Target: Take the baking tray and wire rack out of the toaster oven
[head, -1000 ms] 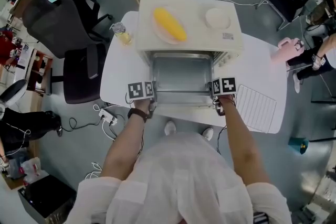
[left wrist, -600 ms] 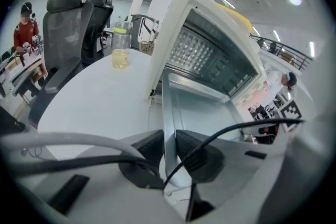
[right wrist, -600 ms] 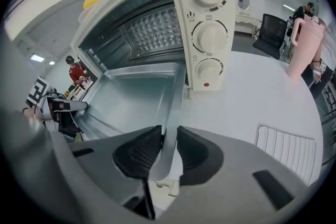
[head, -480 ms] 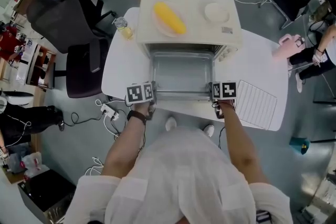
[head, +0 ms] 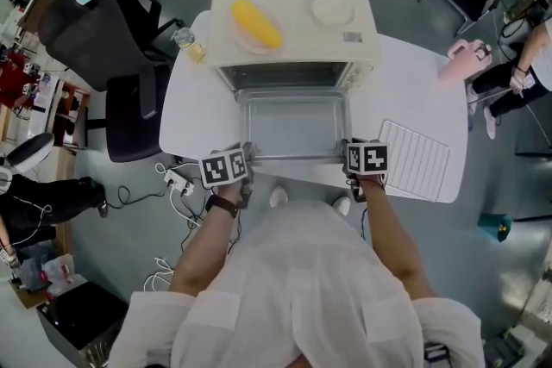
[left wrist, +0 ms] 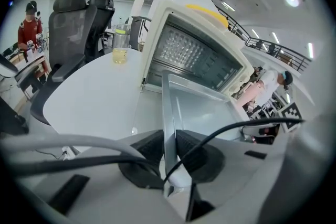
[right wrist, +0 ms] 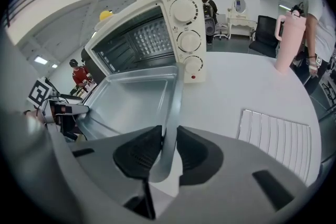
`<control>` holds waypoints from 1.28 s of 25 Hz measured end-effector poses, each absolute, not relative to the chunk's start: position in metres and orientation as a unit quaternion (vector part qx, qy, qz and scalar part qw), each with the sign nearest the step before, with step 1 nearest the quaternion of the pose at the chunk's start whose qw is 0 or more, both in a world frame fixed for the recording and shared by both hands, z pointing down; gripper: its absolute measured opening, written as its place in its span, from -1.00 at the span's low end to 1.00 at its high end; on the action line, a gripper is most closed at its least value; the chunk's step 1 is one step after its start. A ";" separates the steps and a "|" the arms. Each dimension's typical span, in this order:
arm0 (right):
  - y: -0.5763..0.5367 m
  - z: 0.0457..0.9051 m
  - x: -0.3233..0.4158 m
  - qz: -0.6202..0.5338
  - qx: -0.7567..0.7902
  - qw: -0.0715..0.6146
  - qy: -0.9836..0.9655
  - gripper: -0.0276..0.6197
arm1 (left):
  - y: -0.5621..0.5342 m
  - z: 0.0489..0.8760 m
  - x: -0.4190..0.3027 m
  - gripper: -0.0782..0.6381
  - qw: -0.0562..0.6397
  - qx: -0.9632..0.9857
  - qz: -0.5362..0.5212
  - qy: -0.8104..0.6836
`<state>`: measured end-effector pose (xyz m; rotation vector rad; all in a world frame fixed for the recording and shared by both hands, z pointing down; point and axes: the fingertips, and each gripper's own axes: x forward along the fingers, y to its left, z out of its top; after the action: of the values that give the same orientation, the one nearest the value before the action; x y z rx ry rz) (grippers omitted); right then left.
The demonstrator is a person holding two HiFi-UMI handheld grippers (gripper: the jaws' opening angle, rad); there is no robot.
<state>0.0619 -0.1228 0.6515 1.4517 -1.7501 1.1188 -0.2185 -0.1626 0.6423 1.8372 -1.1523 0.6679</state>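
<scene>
The silver baking tray [head: 293, 127] hangs over the white table [head: 185, 121] in front of the cream toaster oven [head: 293, 30], its far end by the oven's mouth. My left gripper [head: 244, 165] is shut on the tray's near left rim, and my right gripper [head: 349, 159] is shut on the near right rim. In the left gripper view the pads [left wrist: 149, 147] pinch the tray's edge [left wrist: 168, 113]. In the right gripper view the right gripper [right wrist: 168, 147] clamps the tray's rim [right wrist: 176, 102]. The wire rack [head: 414, 159] lies flat on the table to the right.
A plate with a yellow item [head: 254, 23] and an empty white plate [head: 332, 10] sit on top of the oven. A bottle [head: 185, 43] stands at the table's back left, a pink jug [head: 466, 58] at its back right. Office chairs [head: 103, 30] stand to the left.
The tray has slid out of the oven toward me, with both grippers holding its near corners and drawing back together. The wire rack has stayed on the table.
</scene>
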 end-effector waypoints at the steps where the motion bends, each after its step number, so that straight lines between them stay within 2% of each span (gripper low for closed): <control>1: -0.118 0.651 0.066 0.420 0.548 0.298 -0.659 -0.64 | -0.159 0.642 -0.215 -0.61 0.422 0.735 0.266 -0.460; 9: -0.074 0.653 0.125 0.433 0.573 0.278 -0.638 -0.64 | -0.135 0.643 -0.152 -0.61 0.418 0.749 0.276 -0.433; 32: 0.049 0.675 0.353 0.467 0.667 0.237 -0.530 -0.64 | -0.085 0.672 0.102 -0.61 0.393 0.798 0.339 -0.308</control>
<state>0.3528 0.0487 0.6747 1.8270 -1.4535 1.2796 0.1021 -0.0854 0.6719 2.0243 -0.7823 0.8597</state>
